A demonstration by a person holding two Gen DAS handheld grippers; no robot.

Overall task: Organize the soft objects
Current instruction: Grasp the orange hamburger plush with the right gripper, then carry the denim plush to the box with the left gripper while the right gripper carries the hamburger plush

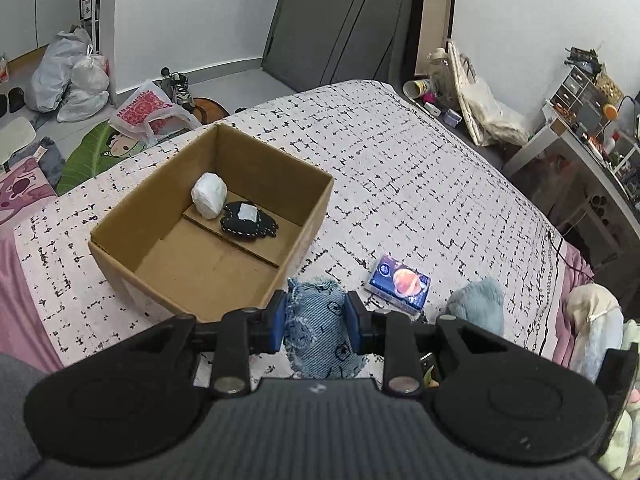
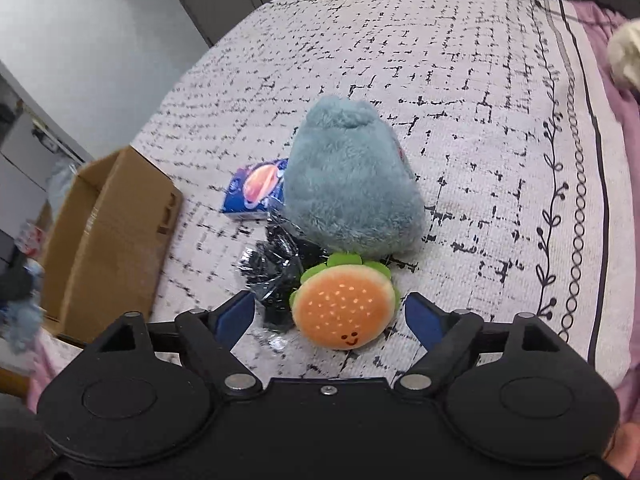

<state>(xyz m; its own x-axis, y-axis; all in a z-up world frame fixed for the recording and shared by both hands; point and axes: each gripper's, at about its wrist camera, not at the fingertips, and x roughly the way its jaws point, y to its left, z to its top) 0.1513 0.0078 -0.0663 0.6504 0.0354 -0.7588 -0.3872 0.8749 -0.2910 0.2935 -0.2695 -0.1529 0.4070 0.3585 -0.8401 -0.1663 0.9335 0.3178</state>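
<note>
Denim pouch (image 1: 320, 332) hangs clamped between the left gripper (image 1: 316, 318) fingers, long axis running down toward the bed (image 1: 420, 184), near the cardboard box (image 1: 132, 236). Right gripper (image 2: 330, 314) fingers stand spread wide either side of the burger plush (image 2: 344, 312), not pressing it.

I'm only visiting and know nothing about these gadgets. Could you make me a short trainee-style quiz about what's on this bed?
1. True or false: the brown cardboard box is empty.
2. What does the left gripper hold between its jaws?
A. frayed blue denim pouch
B. fluffy blue plush toy
C. blue tissue pack with a planet print
3. Fill in: the right gripper, jaws apart, straddles the orange ______-shaped plush.

Key: 1 false; 2 A; 3 burger.
</note>
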